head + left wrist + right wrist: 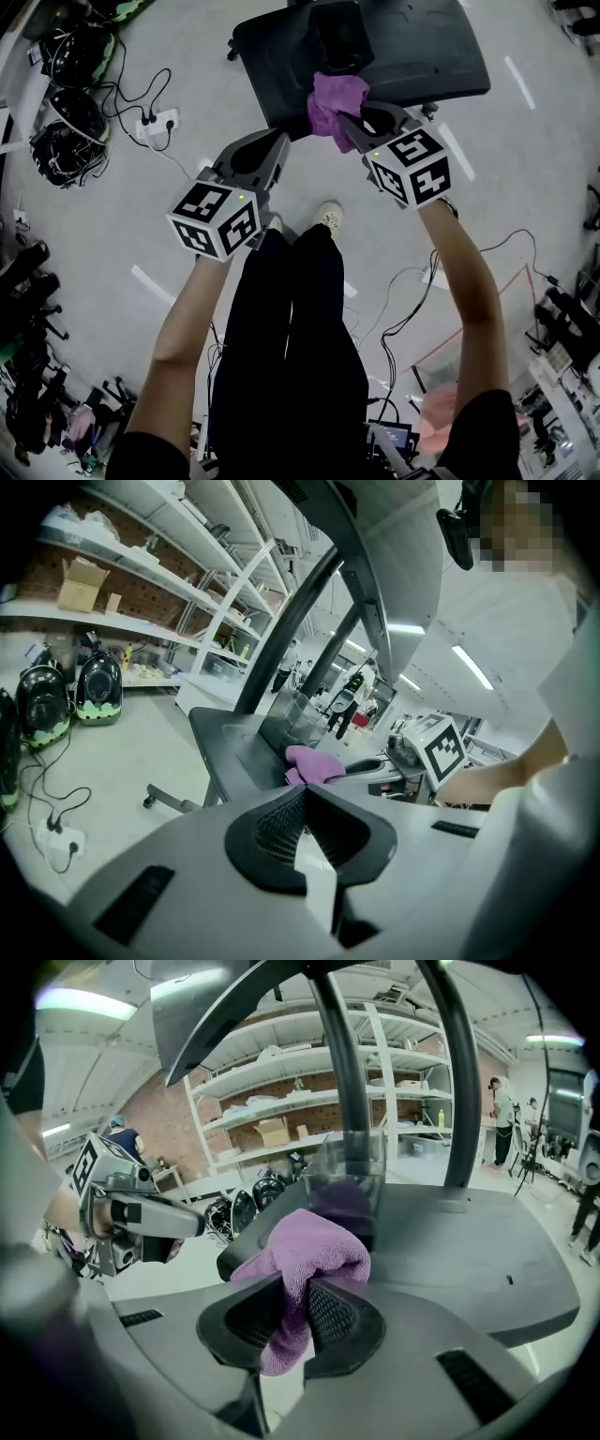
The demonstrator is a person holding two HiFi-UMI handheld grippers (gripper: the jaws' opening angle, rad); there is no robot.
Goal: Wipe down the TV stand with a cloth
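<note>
The TV stand's dark grey base (412, 47) lies on the floor ahead of me, with its post rising from it. My right gripper (349, 122) is shut on a purple cloth (333, 101), which is bunched against the base's near edge, beside the post's foot. In the right gripper view the cloth (305, 1251) hangs between the pads, over the base (469, 1241). My left gripper (272, 142) hovers left of the cloth, short of the base, its jaws shut on nothing (302, 799). The left gripper view shows the cloth (311, 761) and the base (225, 742) beyond.
Black helmets (70, 103) and a power strip (155, 124) with cables lie on the floor at left. White tape marks (520, 80) cross the grey floor. More cables and gear (562, 319) sit at right. The person's shoes (328, 216) stand just behind the base. Shelving (309, 1082) lines the far wall.
</note>
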